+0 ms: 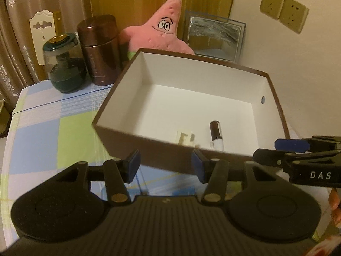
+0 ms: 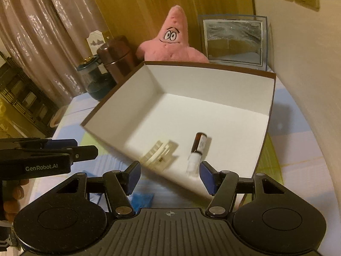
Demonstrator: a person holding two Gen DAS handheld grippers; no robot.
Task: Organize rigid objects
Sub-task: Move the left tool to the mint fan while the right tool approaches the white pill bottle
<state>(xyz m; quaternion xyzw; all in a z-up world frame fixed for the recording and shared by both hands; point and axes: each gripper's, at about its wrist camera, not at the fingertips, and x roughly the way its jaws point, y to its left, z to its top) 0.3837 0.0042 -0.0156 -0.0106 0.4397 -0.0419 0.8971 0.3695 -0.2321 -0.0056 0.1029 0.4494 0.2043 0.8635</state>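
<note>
On the far left of my left wrist view a dark glass jar (image 1: 65, 64) with a gold-topped lid stands on the checked table (image 1: 42, 132), and a brown metal canister (image 1: 100, 49) stands just beside it. Behind them a pink star plush (image 1: 162, 27) leans up against the wood panel, with a framed mirror (image 1: 215, 34) propped to its right. In front of these sits the open box (image 1: 119, 111), brown outside and white inside. In it, near the front wall, I see a pale plastic clip (image 1: 186, 138), partly hidden by the rim, and to the right of it a small brown bottle with a white cap (image 1: 216, 134) lying on its side, the two a little apart. My left tongs (image 1: 165, 163) hang in front of the box, spread, with nothing between the blue pads. At the right edge the right tongs (image 1: 283, 149) reach in beside the box corner; from their own camera the right tongs (image 2: 170, 176) are also spread and empty, the bottle lying beyond them on the box floor. Two wall sockets (image 1: 283, 10) sit on the wall at upper right.
</note>
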